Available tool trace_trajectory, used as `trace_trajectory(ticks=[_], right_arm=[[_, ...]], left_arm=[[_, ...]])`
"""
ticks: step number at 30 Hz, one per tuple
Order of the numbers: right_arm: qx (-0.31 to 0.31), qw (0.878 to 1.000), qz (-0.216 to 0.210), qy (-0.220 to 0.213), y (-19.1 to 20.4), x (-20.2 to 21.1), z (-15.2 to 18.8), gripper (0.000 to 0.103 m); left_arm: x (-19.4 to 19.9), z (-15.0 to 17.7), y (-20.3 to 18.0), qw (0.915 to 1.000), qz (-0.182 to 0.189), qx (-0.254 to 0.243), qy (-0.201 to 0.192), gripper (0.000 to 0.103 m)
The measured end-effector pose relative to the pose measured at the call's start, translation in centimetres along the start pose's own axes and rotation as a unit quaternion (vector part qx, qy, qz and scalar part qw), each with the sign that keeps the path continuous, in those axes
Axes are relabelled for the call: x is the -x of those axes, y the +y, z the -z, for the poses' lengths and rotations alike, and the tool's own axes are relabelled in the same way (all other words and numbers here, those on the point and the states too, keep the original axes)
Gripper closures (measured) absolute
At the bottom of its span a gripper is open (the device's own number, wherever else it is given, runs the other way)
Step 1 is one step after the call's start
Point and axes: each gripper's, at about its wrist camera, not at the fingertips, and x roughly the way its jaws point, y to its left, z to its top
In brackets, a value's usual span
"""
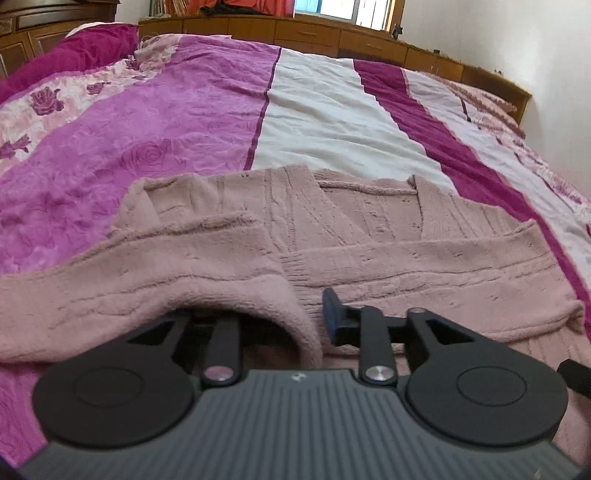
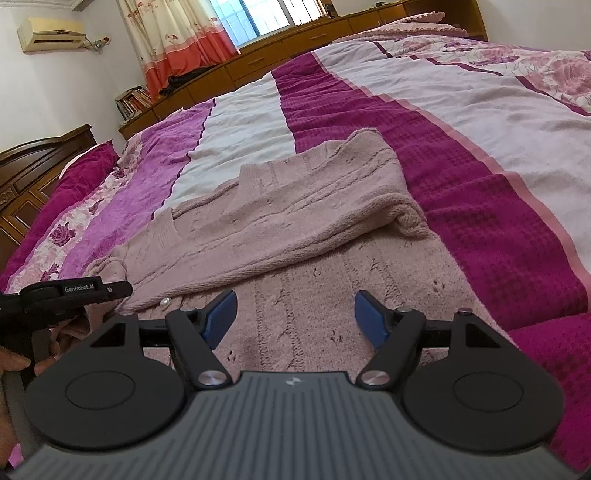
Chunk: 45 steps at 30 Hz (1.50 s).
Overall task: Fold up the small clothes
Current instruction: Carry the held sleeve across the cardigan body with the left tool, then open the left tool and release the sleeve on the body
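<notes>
a dusty-pink knitted cardigan (image 1: 332, 236) lies flat on a bed covered by a quilt (image 1: 177, 122) striped in magenta, lilac and white, with both sleeves folded in across its front. in the left wrist view the garment fills the middle band of the frame from 9 o'clock to 3 o'clock, its long axis running away from the camera toward 12 o'clock, where the v-neck and collar point at the wooden headboard-side cabinets (image 1: 314, 35). the left gripper (image 1: 291, 317) sits at the near hem: a fold of the left sleeve drapes over and between its fingers, hiding the left pad, while the blue right fingertip (image 1: 332, 317) stands beside the cloth with a gap showing; whether the jaws are clamping that fold cannot be told. in the right wrist view the right gripper (image 2: 295, 317) hovers released over the lower body of the cardigan (image 2: 288, 221), its two blue pads (image 2: 221, 317) spread wide apart with bare knit between them. from here the garment stretches toward 11 o'clock, the folded right sleeve (image 2: 369, 206) crossing the body diagonally and ending in a rolled cuff at about 2 o'clock. the left gripper's black body enters that view at 9 o'clock, its tip touching the cardigan's left edge near a small white button (image 2: 164, 302).
</notes>
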Motion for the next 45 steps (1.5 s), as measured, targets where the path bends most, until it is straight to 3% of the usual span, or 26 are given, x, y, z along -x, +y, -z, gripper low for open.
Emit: trace_trajectory(ticks=[4, 7, 24, 34, 45], right_arm=[[-0.001, 1.0, 0.0, 0.0, -0.1, 0.0, 0.0, 0.026], [-0.002, 1.0, -0.001, 0.0, -0.1, 0.0, 0.0, 0.026], [0.008, 1.0, -0.01, 0.003, 0.3, 0.1, 0.2, 0.026], [0.011, 1.0, -0.012, 0.007, 0.5, 0.0, 0.4, 0.026], [0.021, 0.999, -0.03, 0.022, 1.8, -0.4, -0.3, 0.026]], left_arm=[[0.4, 0.1, -0.7, 1.0, 0.005, -0.007, 0.003, 0.053], [1.0, 0.1, -1.0, 0.9999, 0.005, -0.01, 0.007, 0.048], [4.9, 1.2, 1.4, 0.9984, 0.023, 0.037, 0.037, 0.048], [7.2, 1.3, 3.1, 0.9991, -0.003, 0.034, 0.022, 0.048], [8.6, 1.5, 6.5, 0.9965, -0.069, 0.044, 0.019, 0.048]])
